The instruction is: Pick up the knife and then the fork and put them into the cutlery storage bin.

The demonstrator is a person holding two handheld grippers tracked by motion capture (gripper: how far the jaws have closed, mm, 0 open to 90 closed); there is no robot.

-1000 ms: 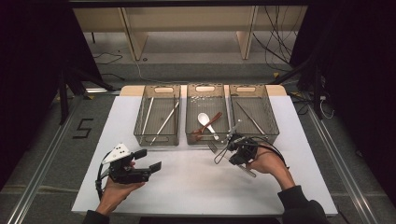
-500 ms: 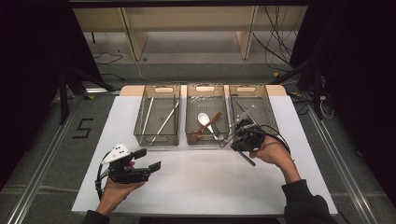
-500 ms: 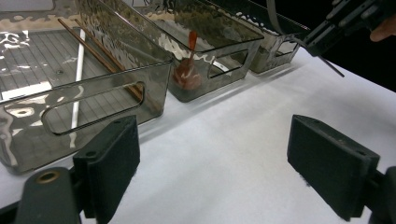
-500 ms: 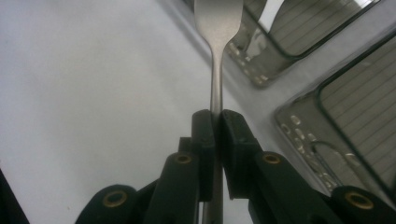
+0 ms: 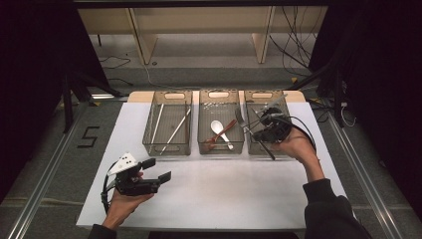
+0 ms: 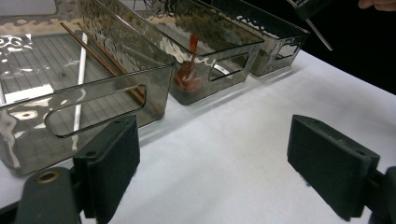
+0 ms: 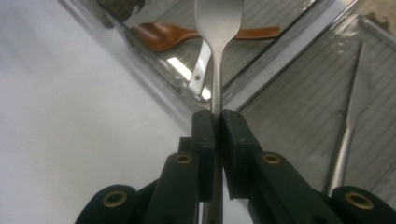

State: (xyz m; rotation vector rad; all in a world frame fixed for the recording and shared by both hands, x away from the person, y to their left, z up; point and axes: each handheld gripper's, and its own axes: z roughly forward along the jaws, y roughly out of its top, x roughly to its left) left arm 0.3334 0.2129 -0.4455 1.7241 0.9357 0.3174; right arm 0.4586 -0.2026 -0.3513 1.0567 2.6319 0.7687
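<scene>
On the left, the left gripper point(image 5: 160, 170) rests low over the white table point(image 5: 224, 194) with its jaws spread wide and nothing between them. Ahead stand three smoky clear plastic bins: the left bin point(image 5: 167, 130) with chopsticks, the middle bin point(image 5: 220, 128) with a white spoon point(image 5: 217, 127) and a brown wooden one, the right bin point(image 5: 266, 127) with metal cutlery. Over the right bin's near left corner, the right gripper point(image 7: 217, 122) is clamped tight on a steel fork point(image 7: 217, 28) at the slim neck below the tines. It looks stiff, light and slick; the thin edge-on hold could let it pivot. The room around is dark, with cables on the floor.
</scene>
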